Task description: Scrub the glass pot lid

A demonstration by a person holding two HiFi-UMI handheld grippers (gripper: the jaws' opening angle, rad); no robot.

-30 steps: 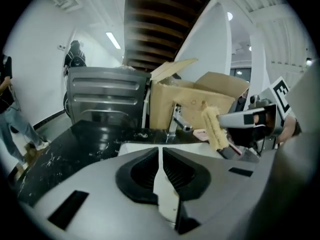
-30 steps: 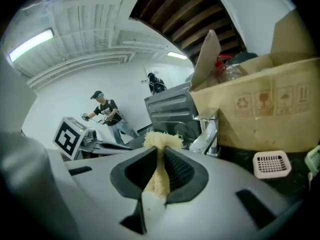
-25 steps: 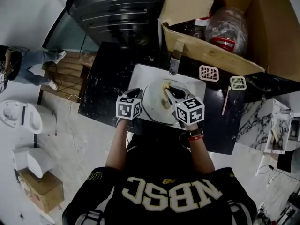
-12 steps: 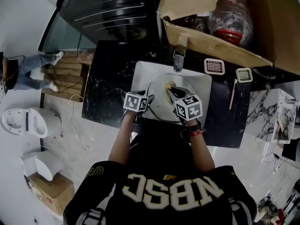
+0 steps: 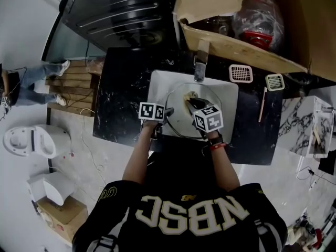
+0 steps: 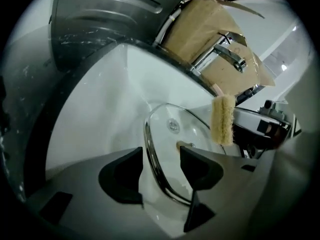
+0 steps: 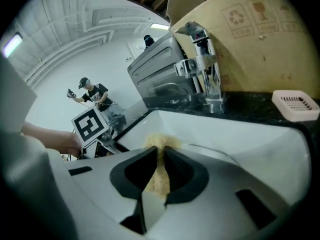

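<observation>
The black fingers [image 6: 122,176] of the left gripper [image 6: 161,156] stand spread, having just been opening. The steel rim of a round glass pot lid [image 6: 172,126] runs between them, untouched by either pad. The fingers [image 7: 137,171] of the right gripper [image 7: 159,164] are pressed onto a yellow sponge [image 7: 160,141], which stands on edge between them and pokes out past the tips. The sponge is over the far part of the lid; whether it touches the glass cannot be made out. The lid lies inside a white sink [image 5: 157,83], filling much of the basin, with both grippers at its near edge, left and right. A chrome tap [image 5: 200,62] rises at the sink's far rim. The sink is set in a black marbled surface [image 5: 121,88], and an open brown cardboard box [image 5: 236,46] stands behind the tap.
</observation>
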